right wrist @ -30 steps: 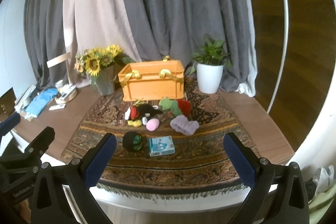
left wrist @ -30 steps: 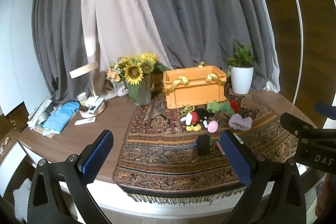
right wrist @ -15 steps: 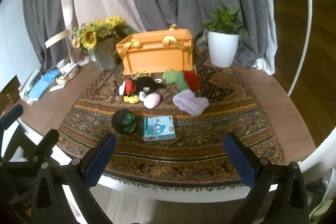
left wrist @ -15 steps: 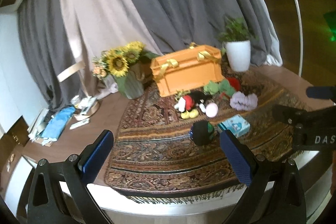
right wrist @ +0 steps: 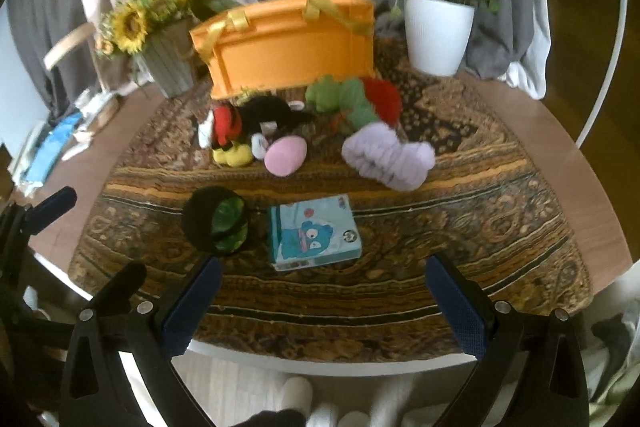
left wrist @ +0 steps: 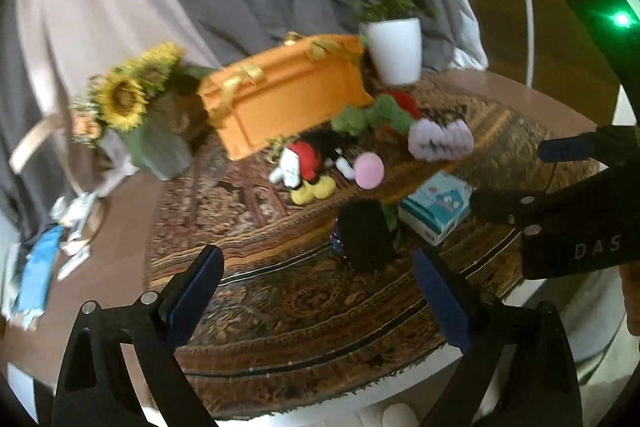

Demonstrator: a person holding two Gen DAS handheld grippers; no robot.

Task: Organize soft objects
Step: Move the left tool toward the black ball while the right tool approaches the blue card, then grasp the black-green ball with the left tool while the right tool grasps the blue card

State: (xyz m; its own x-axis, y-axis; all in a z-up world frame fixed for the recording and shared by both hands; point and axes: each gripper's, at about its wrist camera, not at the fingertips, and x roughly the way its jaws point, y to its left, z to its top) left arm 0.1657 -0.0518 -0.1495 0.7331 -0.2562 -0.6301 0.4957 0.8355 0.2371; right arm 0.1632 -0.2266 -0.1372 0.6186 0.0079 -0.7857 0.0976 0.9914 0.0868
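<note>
Left gripper (left wrist: 316, 291) jaws, just narrowing, are gaping empty; right gripper (right wrist: 320, 301), equally agape, is alone revealing white slippers (right wrist: 298, 393) bottom centre.

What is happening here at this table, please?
A person holds a pair of tongs in each hand over a table covered with a patterned cloth. Both the left tongs and the right tongs are open and hold nothing; the left jaws have just been closing slightly. Soft toys, a black pouch and a blue packet lie loose on the cloth before the orange box. No item has been picked up yet.
</note>
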